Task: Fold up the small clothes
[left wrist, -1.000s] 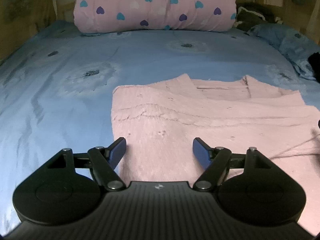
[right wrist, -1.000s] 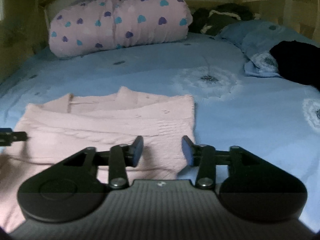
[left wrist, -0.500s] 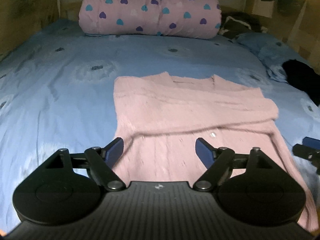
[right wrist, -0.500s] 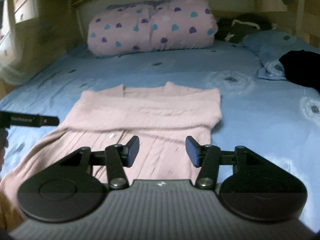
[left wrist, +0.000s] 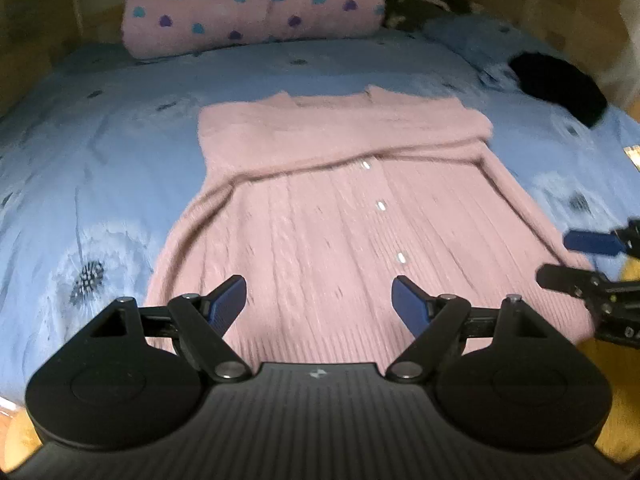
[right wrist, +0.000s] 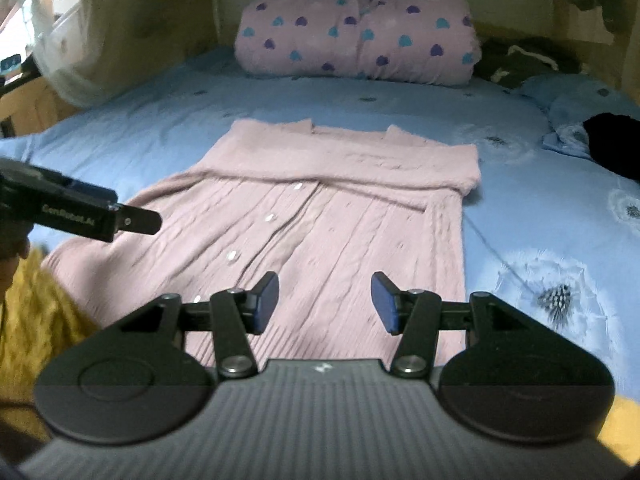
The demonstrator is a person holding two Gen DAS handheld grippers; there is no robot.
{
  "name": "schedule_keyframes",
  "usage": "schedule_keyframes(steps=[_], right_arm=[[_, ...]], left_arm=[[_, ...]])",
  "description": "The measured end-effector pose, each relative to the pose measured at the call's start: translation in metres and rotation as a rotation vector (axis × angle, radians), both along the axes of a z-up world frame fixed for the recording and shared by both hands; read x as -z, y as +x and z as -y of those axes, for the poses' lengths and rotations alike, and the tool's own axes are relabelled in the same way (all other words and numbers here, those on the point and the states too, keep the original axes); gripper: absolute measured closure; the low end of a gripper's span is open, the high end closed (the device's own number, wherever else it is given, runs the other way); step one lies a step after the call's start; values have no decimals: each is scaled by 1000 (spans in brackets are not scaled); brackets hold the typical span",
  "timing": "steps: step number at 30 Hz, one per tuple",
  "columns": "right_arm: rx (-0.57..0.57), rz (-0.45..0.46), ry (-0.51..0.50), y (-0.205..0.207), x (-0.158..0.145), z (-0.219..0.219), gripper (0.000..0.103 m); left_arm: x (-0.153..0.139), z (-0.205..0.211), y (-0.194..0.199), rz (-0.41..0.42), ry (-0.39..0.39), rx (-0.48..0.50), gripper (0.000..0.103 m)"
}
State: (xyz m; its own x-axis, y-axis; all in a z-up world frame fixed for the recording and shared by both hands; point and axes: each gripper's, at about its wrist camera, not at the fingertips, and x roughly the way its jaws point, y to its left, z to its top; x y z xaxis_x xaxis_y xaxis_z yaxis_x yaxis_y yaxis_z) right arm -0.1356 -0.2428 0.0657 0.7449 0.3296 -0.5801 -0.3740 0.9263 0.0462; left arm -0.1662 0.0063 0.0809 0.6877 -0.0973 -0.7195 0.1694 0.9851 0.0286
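Bed (left wrist: 120, 128): blue sheet with dandelion prints; it carries everything.
Quilt (right wrist: 360, 36): pink roll with hearts, at the head of the bed, well apart from the work.
Cardigan (left wrist: 340, 216): pink knit lying flat mid-bed, buttons up; both sleeves look folded across the chest, the hem near the bed's foot edge.
Black item (left wrist: 560, 88): dark cloth on the far right of the sheet, clear of the cardigan.
Left tongs (left wrist: 319, 307): wide apart, their jaws having just been opening, nothing between them; they hover over the hem.
Right tongs (right wrist: 325, 304): about half apart, empty, above the hem's right part.
Stage: probably the sleeves are done and the hem-to-collar fold is next.
Risk, grip: the knit is thick and loose; pinching only the top layer would likely lift one front panel and open the button band.
Risk, sleeves: an uneven lift of the two hem corners could drag the crossed sleeves out of place.
Risk, edge: the hem lies close to the bed's edge; a tug toward the person may slide the cardigan off.
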Motion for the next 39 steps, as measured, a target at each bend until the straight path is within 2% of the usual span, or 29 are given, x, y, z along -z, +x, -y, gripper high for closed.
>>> schedule_keyframes(steps=[6,12,18,25,27,32,39], right_arm=[[-49,30,-119,-30,8,-12,49],[-89,3,-189,-45,24,-18,49],[-104,-15,-241,-50,36,-22,49],[-126,6,-323,-49,46,-30,49],[-133,16,-344,-50,48,-32,36],[-152,34,-409,-53,54,-39,35],[-136,56,-388,-51,50,-37,35]], left_arm=[[9,-1,-33,-24,46,56,19],[26,3,-51,-50,115,99,14],[44,13,-55,-78,181,161,13],[63,24,-45,-36,331,159,13],[64,25,-44,-25,338,163,13],[64,25,-45,0,335,162,13],[52,20,-44,76,305,124,13]])
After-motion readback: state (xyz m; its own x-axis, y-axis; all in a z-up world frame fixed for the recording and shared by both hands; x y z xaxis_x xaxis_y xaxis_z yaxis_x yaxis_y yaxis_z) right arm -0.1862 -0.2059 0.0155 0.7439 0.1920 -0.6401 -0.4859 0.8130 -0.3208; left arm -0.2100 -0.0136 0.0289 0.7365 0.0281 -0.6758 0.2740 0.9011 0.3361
